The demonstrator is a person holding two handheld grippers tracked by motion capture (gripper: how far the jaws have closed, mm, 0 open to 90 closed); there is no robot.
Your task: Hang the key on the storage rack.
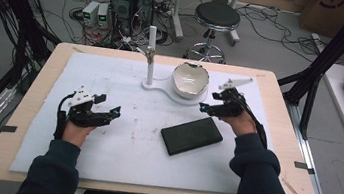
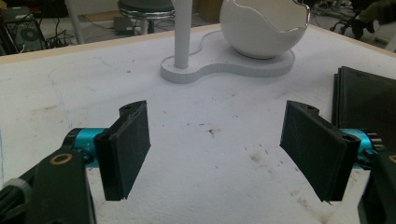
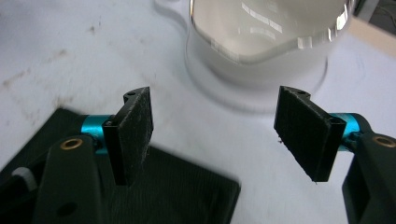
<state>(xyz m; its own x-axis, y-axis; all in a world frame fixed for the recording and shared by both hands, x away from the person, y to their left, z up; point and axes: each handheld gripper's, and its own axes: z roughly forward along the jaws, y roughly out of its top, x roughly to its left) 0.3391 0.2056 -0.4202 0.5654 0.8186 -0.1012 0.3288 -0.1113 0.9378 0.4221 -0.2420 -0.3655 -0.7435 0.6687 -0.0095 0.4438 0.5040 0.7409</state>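
White egg-shaped bowl point(image 1: 190, 81) as the landmark, seated on a flat white stand point(image 1: 161, 87) with a thin upright post point(image 1: 150, 56) at the stand's left end, toward the far middle of the white-covered table point(image 1: 104, 133). Right claw point(image 1: 209, 108) just right of and slightly nearer than the bowl, jaws spread wide, nothing between the pads point(image 3: 135, 133), pointing toward the bowl's near wall point(image 3: 261, 56). Flat black slab point(image 1: 191, 135) lying on the table below the bowl toward the person, partly beneath the right claw's left jaw in the right gripper view point(image 3: 177, 191). Left claw point(image 1: 107, 111) well to the left of the bowl and nearer the person, low over bare table, jaws likewise wide apart and empty, pads point(image 2: 130, 149) aimed across the table toward the stand point(image 2: 224, 67) and bowl point(image 2: 264, 28).
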